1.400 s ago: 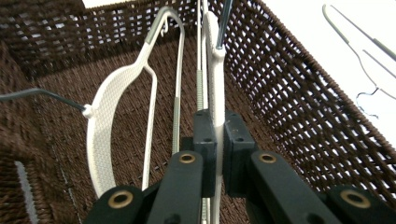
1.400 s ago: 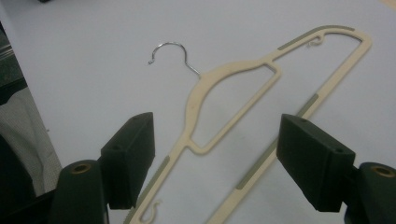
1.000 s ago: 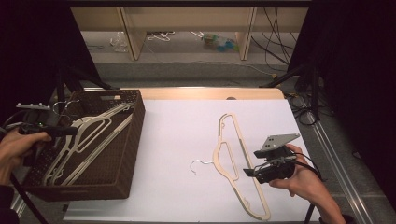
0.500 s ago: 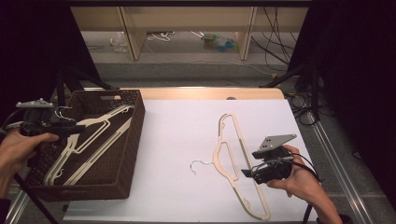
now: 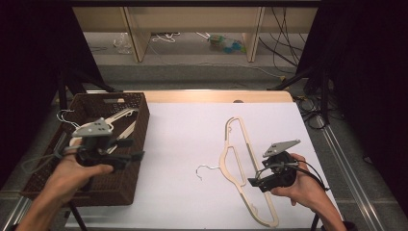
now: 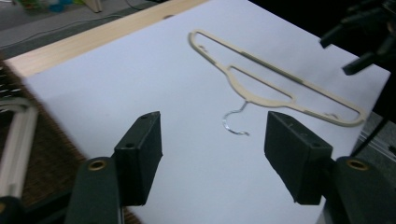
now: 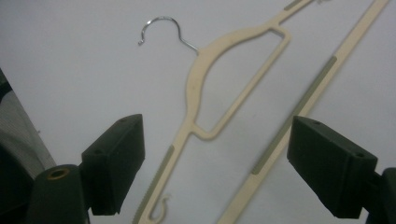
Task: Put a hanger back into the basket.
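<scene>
Far left, the brown wicker basket (image 5: 135,144) held a few cream hangers (image 5: 126,114), mostly hidden behind the left gripper (image 5: 129,149). That gripper hung over the basket's right edge, jaws just opened wide, nothing between them. The hanger on the table (image 5: 239,163) lay flat on the white sheet, its lower end cut off behind the right gripper (image 5: 254,184), whose jaws had just been opening, spread above it and gripping nothing.

Cream plastic hanger (image 5: 240,169) — flat on the white tabletop, metal hook toward the basket side
</scene>
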{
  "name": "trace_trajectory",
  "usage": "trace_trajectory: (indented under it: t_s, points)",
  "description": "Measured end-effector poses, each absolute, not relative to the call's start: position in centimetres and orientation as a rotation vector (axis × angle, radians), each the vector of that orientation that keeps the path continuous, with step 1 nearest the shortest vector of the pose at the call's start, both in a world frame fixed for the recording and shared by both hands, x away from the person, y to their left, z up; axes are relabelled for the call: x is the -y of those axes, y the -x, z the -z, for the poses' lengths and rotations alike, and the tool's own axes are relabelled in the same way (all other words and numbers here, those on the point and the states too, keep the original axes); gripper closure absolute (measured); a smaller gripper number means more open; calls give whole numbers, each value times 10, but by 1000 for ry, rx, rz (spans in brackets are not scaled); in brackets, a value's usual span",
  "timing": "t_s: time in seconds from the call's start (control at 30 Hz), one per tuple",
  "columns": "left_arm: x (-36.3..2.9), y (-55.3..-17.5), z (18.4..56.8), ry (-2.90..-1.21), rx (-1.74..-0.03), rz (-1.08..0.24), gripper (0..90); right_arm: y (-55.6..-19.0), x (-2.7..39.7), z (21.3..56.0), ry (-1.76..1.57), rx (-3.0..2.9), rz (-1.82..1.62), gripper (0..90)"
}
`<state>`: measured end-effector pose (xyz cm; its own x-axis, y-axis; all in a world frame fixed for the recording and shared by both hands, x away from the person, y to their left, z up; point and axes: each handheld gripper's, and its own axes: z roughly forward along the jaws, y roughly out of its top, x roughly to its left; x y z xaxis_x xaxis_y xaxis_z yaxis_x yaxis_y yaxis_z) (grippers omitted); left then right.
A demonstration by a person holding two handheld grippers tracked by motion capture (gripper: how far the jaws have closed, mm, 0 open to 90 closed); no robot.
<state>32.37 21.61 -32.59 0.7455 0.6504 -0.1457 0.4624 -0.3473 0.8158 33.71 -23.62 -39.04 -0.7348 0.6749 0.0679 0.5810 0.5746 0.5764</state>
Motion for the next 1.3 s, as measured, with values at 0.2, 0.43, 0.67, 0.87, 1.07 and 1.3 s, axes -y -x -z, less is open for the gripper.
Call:
trace_trajectory:
  t_s: [0.2, 0.43, 0.67, 0.87, 1.07, 1.3]
  points:
    - [-165, -308, 349, -2082, -724, -196, 349, -344, 239, 402, -1143, -2640, -771, 221]
    - [-133, -301, 384, -2107, -682, -139, 312, -352, 243, 414, -1189, -2642, -710, 261]
    - [-128, -300, 418, -2065, -705, -167, 281, -356, 244, 422, -1215, -2633, -698, 260]
    - [-126, -299, 433, -2091, -712, -190, 221, -359, 244, 427, -1236, -2640, -682, 263]
    - [-125, -298, 436, -2089, -705, -197, 187, -363, 245, 434, -1238, -2649, -653, 270]
    - [-125, -298, 436, -2098, -711, -201, 183, -371, 239, 440, -1262, -2659, -616, 289]
